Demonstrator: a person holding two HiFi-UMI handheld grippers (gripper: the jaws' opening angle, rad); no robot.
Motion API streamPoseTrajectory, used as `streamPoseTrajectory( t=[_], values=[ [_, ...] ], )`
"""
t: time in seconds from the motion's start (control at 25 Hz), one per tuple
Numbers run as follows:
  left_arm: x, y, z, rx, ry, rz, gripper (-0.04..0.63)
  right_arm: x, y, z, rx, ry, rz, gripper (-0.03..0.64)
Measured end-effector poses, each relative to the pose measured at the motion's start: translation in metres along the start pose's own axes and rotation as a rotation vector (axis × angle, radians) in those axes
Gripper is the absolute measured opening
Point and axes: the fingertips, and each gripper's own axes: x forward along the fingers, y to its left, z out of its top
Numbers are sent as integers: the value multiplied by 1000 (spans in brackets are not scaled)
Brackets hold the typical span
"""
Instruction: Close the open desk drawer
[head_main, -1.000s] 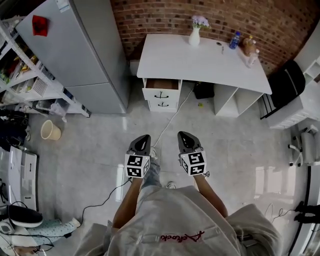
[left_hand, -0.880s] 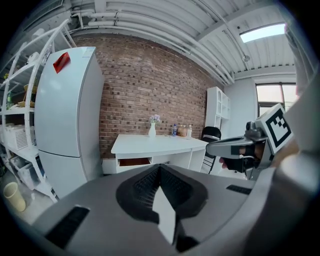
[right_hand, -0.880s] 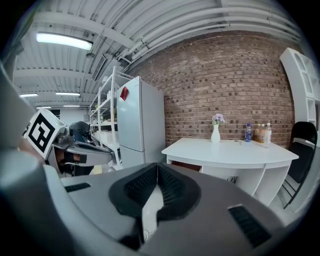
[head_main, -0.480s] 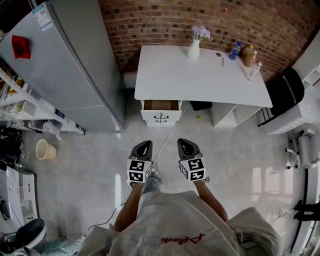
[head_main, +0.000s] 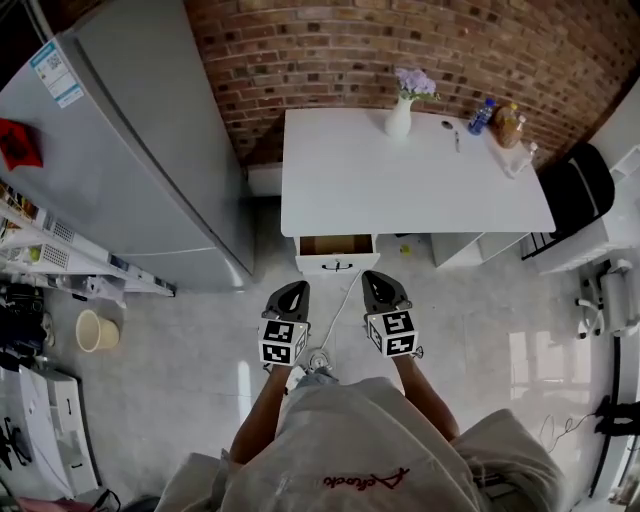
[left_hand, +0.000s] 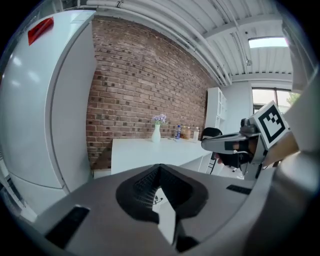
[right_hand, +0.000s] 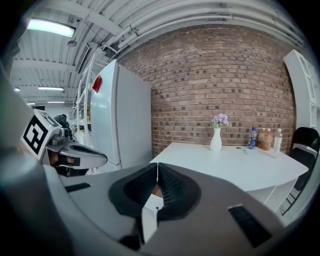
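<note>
Left claw (head_main: 292, 291), right claw (head_main: 380, 279): both closed, empty. Open drawer (head_main: 336, 246): 12 o'clock of claws, under tabletop (head_main: 400, 190), nearer than before. Approach nearly complete; closing push apparently pending.

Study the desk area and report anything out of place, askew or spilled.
One thing stands out: the top drawer of the white desk is pulled out, on the desk's left side in the head view, with its brown inside showing. Nothing looks spilled, and the flower vase stands upright on the desk top.
</note>
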Motion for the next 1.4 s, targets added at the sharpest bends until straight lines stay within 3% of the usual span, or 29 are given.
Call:
streamPoseTrajectory(
  t=[0.24,0.48,0.96,1.4],
  values=[
    [29,33,-4,12,41,-34,14,35,-18,2,20,14,-47,18],
    [51,27,-13,-5,79,-48,14,43,-36,-22,55,74,-46,18],
    [83,21,-7,-11,85,-2,14,58,-64,-18,37,74,12,18],
    [102,22,-66,-34,153,-49,14,76,-54,-80,81,148,2,18]
  ],
)
